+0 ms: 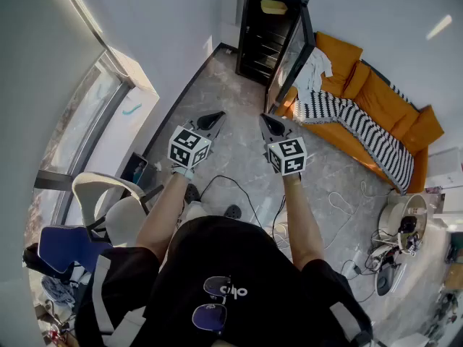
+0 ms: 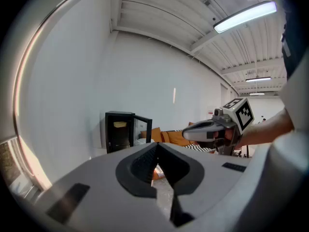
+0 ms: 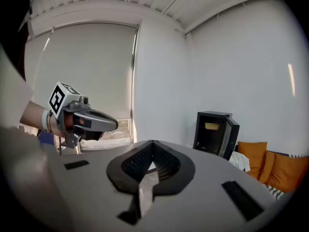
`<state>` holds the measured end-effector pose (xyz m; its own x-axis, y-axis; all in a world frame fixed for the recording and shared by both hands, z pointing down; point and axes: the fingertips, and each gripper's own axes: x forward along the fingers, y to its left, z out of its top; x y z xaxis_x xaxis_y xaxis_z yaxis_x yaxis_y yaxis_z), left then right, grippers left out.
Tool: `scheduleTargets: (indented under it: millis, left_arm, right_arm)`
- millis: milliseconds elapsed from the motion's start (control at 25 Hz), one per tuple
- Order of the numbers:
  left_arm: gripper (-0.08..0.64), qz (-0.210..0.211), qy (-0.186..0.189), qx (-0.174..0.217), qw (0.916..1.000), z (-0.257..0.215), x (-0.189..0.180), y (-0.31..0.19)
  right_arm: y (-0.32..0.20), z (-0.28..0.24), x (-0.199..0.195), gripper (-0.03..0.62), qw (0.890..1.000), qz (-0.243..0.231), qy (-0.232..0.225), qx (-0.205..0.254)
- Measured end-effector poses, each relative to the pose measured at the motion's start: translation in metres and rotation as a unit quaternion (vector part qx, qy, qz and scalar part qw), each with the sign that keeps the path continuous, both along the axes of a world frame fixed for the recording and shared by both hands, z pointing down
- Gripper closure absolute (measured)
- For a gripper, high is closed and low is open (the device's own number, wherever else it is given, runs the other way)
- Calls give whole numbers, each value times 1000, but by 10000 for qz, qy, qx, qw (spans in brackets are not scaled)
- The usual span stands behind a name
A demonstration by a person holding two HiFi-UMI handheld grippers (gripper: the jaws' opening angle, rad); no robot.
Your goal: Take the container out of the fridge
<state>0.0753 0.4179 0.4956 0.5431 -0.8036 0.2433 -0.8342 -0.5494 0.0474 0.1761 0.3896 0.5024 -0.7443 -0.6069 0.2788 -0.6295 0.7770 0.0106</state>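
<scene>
head view looks steeply down on a grey stone-patterned floor (image 1: pixel 231 157) in a white-walled room. at 12 o'clock a small black fridge (image 1: pixel 260 42) stands against the far wall, its door (image 1: pixel 293 56) swung open toward 1 o'clock. the yellow container (image 1: pixel 274 6) sits on the top shelf inside, well apart from both grippers. an orange sofa (image 1: pixel 394 100) runs from 1 to 3 o'clock along the right-hand wall. a black-and-white striped blanket (image 1: pixel 358 125) is draped over its seat, and a white cloth (image 1: pixel 315 67) lies on the end nearest the fridge. a tall window (image 1: pixel 79 132) fills the 9 o'clock side and a white chair (image 1: pixel 101 186) stands at 8 o'clock. loose cables (image 1: pixel 239 188) trail over the floor from the middle toward 4 o'clock, where small gear lies heaped, too small to name.

the person holds the left gripper (image 1: pixel 215 117) and the right gripper (image 1: pixel 266 120) side by side above the floor, both aimed toward 12 o'clock at the fridge. left gripper view shows its jaws pressed together with nothing between them, the fridge beyond them toward 10 o'clock, and a ceiling strip light (image 2: pixel 246 16) at 1 o'clock. right gripper view shows that pair closed too and empty. there the open fridge stands at 3 o'clock, with the container visible on its top shelf.
</scene>
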Motion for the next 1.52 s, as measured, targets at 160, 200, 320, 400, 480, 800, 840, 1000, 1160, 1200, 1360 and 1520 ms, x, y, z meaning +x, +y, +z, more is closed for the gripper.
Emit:
scheduleTargets:
  millis: [160, 200, 320, 400, 480, 800, 840, 1000, 1160, 1200, 1360, 1520]
  left_arm:
    - [552, 47, -84, 21, 10000, -1, 18, -9]
    - [552, 48, -114, 29, 9999, -1, 22, -11]
    - [552, 50, -202, 74, 9998, -3, 33, -17]
    - [552, 54, -241, 106, 9996, -5, 39, -22]
    - [552, 61, -270, 128, 9995, -6, 41, -28]
    - [552, -111, -153, 310, 9993, -20, 15, -85]
    - [552, -141, -115, 371, 9991, -25, 8, -93]
    - [552, -220, -10, 568, 9981, -40, -30, -136]
    - [552, -213, 51, 658, 9976, -50, -69, -193]
    - [552, -211, 70, 659, 9976, -52, -80, -208]
    - [552, -127, 158, 650, 9977, -59, -121, -273]
    - [552, 4, 203, 650, 9977, -61, -157, -334]
  right_arm:
    - [-9, -3, 14, 584, 10000, 18, -68, 45]
    - [-11, -3, 18, 584, 10000, 17, -77, 48]
    - [-15, -2, 27, 584, 9999, 21, -111, 54]
    - [-19, -3, 31, 584, 9999, 40, -154, 51]
    - [-24, -4, 33, 584, 9997, 69, -213, 55]
    - [-73, -15, 37, 584, 9992, 243, -194, 234]
    - [-81, -18, 38, 584, 9991, 284, -171, 277]
    - [-126, -24, 39, 584, 9979, 535, -85, 364]
    - [-183, -30, 34, 584, 9957, 830, 56, 409]
    - [-197, -32, 30, 584, 9951, 890, 90, 419]
    - [-259, -43, 6, 584, 9925, 1107, 225, 476]
    - [-316, -55, -26, 584, 9898, 1268, 279, 585]
